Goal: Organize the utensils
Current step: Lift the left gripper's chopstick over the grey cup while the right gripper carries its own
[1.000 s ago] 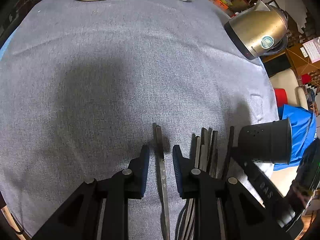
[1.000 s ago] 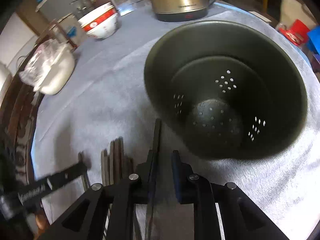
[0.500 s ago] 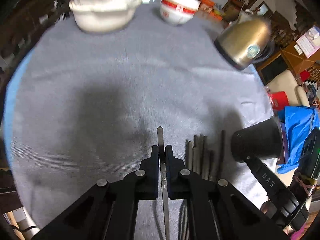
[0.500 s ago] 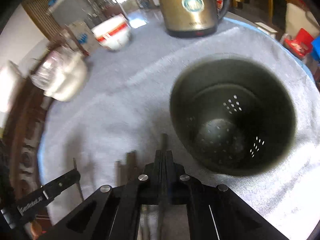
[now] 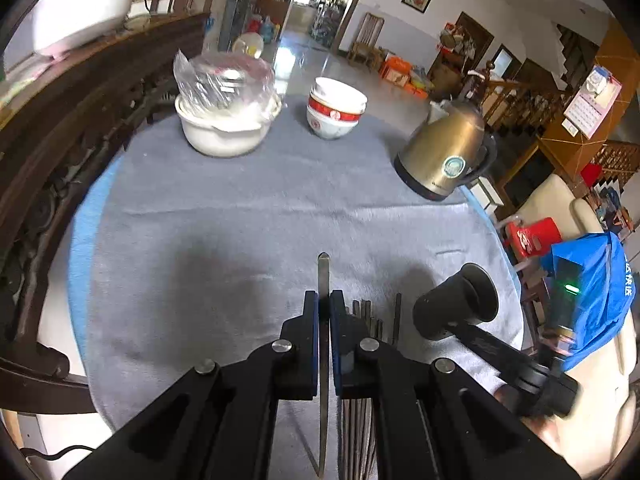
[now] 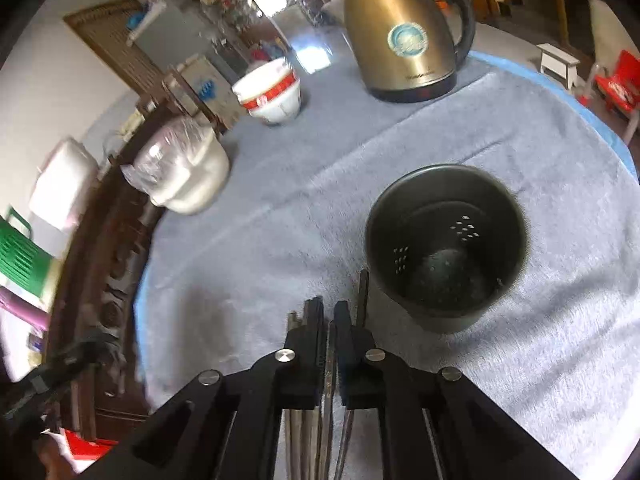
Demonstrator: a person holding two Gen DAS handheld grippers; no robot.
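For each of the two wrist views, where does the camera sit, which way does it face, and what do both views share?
Left wrist: sits behind the left gripper, facing down across the table; its jaws are shut on a chopstick; the right gripper shows at right.
Right wrist: behind the right gripper, jaws opening around a chopstick, facing the holder.
Shared: kettle, stacked bowls, covered pot, grey cloth.

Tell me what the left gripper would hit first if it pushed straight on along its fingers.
Probably only the grey tablecloth. The left gripper, shut on a thin metal utensil, points down at bare cloth well short of the red-banded white bowls; depth is unclear.
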